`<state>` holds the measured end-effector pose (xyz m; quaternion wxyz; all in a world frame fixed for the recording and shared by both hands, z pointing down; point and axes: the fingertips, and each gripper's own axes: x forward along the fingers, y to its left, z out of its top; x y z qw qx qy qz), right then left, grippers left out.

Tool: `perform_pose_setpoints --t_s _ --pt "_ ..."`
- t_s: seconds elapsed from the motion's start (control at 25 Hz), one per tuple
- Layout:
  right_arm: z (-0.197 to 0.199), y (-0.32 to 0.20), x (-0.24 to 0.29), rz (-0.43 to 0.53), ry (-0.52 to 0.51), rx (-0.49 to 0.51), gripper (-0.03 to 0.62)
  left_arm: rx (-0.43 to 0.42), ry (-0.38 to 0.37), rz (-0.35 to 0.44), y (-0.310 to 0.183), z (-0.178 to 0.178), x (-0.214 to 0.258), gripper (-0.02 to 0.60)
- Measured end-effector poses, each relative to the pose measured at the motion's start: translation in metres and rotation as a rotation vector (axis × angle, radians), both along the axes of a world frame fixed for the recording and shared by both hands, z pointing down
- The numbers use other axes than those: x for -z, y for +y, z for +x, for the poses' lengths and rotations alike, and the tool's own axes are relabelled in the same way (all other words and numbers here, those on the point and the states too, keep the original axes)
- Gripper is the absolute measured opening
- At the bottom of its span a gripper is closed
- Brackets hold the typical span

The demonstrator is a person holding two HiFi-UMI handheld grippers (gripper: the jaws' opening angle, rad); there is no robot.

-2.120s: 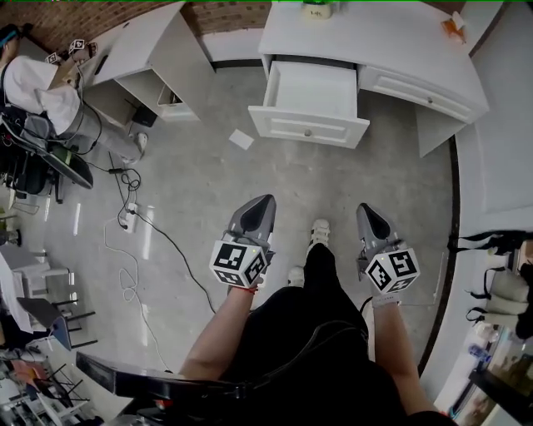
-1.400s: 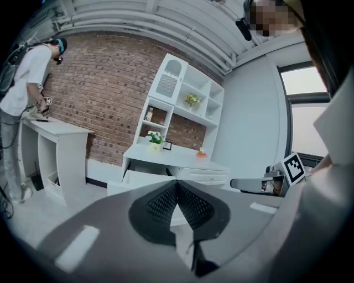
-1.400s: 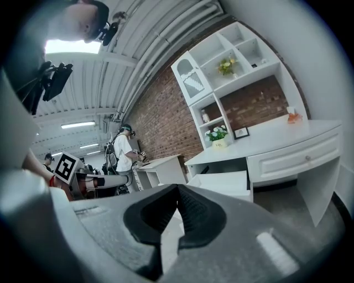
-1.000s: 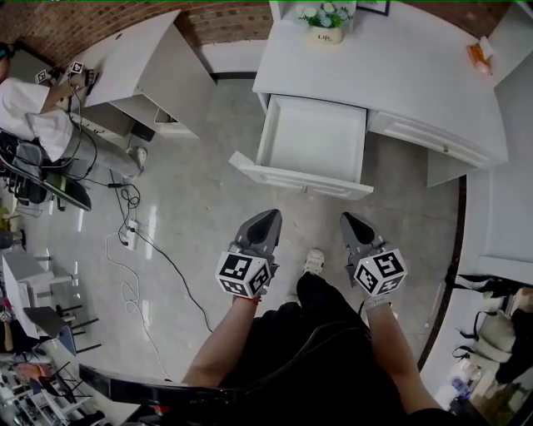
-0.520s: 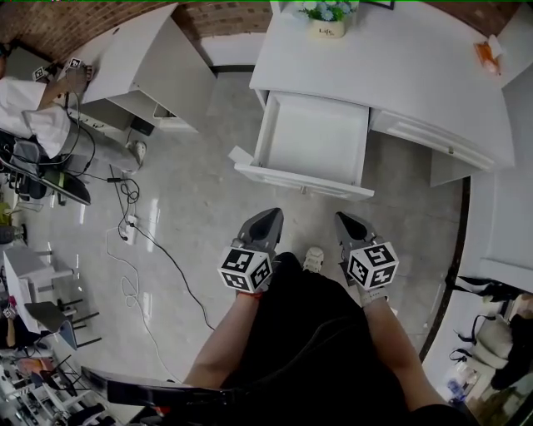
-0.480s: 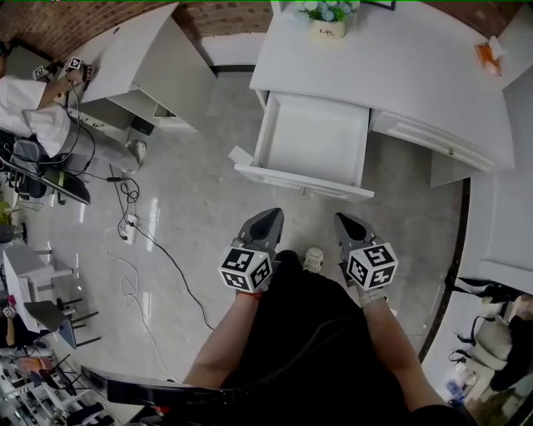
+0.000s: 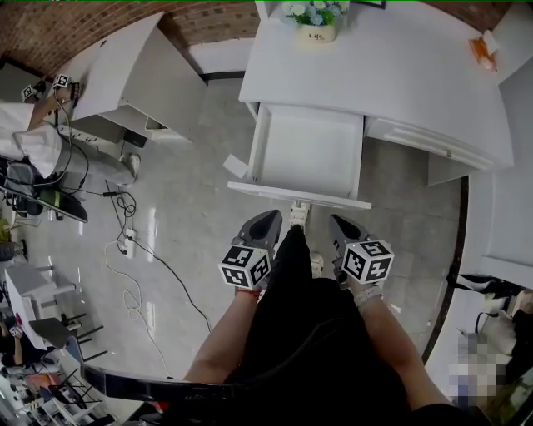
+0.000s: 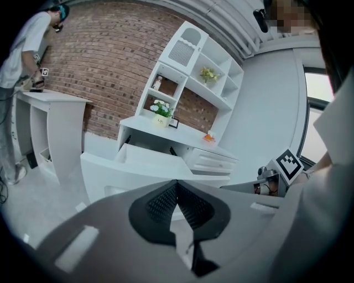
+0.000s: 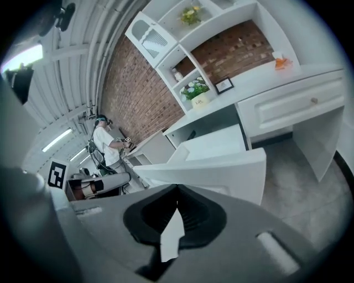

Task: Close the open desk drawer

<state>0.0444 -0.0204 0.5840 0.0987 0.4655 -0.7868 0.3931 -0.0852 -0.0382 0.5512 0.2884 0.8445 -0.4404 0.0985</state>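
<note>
The white desk (image 7: 391, 66) stands ahead with its left drawer (image 7: 306, 151) pulled out and empty. The drawer's front panel (image 7: 296, 196) faces me. My left gripper (image 7: 271, 217) is shut and empty, its tip just short of the panel's lower edge. My right gripper (image 7: 335, 222) is also shut and empty, beside it and equally close to the panel. In the left gripper view the drawer front (image 8: 119, 176) fills the space beyond the closed left gripper (image 8: 177, 183). In the right gripper view the drawer front (image 9: 221, 170) lies just past the closed right gripper (image 9: 177, 189).
A flower pot (image 7: 314, 22) and an orange item (image 7: 480, 47) sit on the desk. A closed drawer (image 7: 426, 143) is to the right. A second white desk (image 7: 125, 62), a person (image 7: 25, 137) and floor cables (image 7: 133, 241) are at left. A white scrap (image 7: 235, 166) lies beside the drawer.
I have stepped toward the desk, so the open drawer now lies right in front of both grippers. Both grippers stay shut and level with each other.
</note>
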Motion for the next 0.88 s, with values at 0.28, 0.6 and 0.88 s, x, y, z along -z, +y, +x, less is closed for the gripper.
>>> perform_pose_setpoints --t_s 0.28,0.6,0.88 --pt "0.000 -0.022 -0.007 -0.051 -0.020 -0.034 0.002 -0.010 -0.019 -0.062 -0.033 -0.006 -0.019 0.003" --pt "-0.008 -0.033 -0.009 -0.096 -0.071 -0.052 0.002 -0.023 -0.053 -0.135 -0.045 -0.014 -0.036 0.003" --pt "-0.005 -0.043 -0.011 -0.117 -0.105 -0.102 0.002 -0.045 -0.045 -0.148 -0.056 -0.014 -0.037 0.003"
